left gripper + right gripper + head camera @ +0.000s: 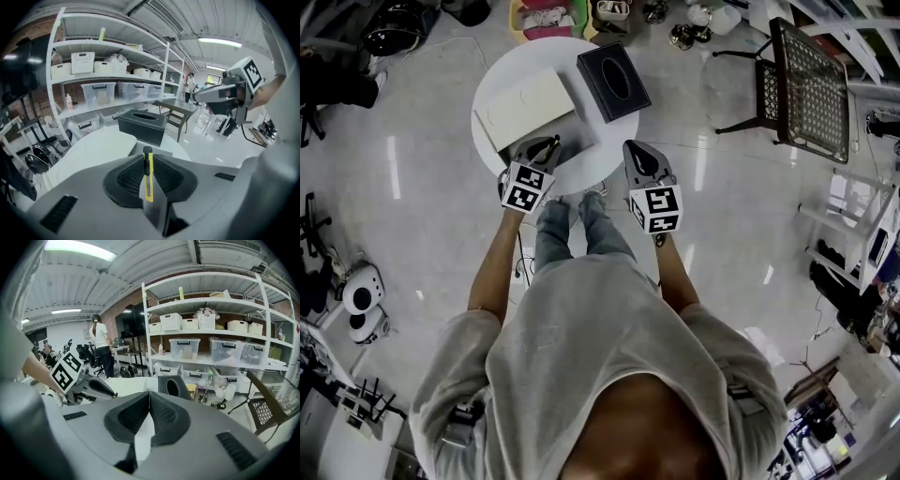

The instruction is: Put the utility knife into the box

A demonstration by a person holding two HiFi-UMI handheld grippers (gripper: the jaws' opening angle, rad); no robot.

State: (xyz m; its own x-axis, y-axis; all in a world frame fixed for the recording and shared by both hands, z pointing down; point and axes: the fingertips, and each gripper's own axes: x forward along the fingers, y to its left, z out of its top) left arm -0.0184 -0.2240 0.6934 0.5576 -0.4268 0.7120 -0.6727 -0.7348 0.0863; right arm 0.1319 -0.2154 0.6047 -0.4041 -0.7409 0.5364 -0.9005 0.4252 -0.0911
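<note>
The left gripper [147, 154] was clamped on the utility knife [148, 183], held on edge above the near edge of the bench [581, 167]. The knife was judged light, rigid and smooth-sided, so grip it mid-body, clear of the blade end. The right gripper [149, 394] was pressed together and empty. Beyond lay the white box [528, 105], then a black tissue box [614, 81] at the far edge.
</note>
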